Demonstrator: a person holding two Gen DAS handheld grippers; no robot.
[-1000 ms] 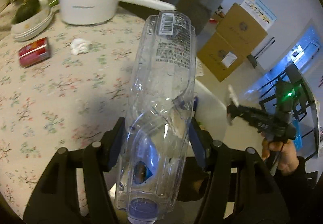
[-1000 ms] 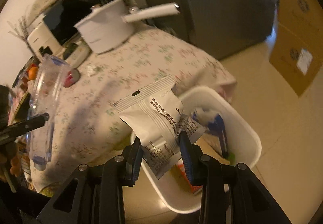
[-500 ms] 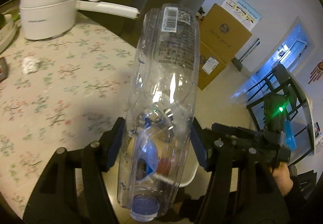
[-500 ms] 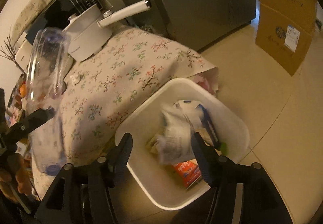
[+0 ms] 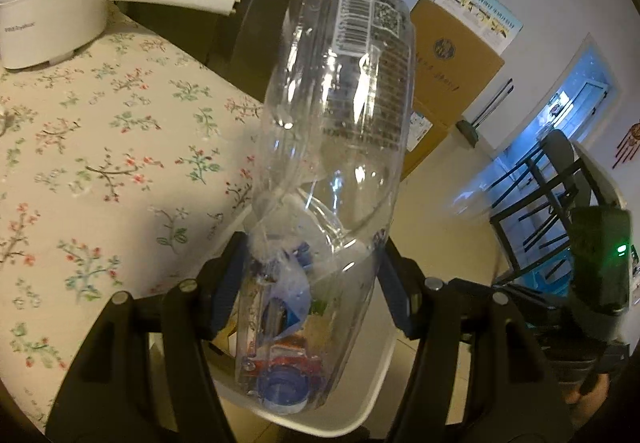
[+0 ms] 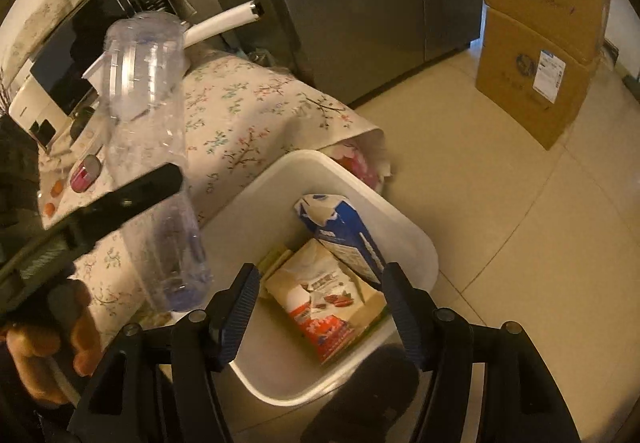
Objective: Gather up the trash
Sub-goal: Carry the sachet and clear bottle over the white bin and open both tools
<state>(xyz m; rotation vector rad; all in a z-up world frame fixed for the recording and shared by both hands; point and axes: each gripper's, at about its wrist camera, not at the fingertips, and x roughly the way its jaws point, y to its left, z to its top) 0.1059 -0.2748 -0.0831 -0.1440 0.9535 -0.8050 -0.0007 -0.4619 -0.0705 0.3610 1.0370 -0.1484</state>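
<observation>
The clear plastic bottle [image 5: 332, 147] is held clamped, cap down, in the left tool [image 5: 310, 275] over the white bin [image 6: 416, 239] beside the bench [image 5: 100, 147]. The right tool [image 6: 316, 307] is spread apart and empty above the bin. If released while tilted, the bottle could strike the rim and be lost to the floor.

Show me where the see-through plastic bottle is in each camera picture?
Left wrist: the plastic bottle fills the middle, clamped in the left gripper, cap end nearest the camera.
Right wrist: the bottle is at left.
Shared landmark: the white bin below it.
</observation>
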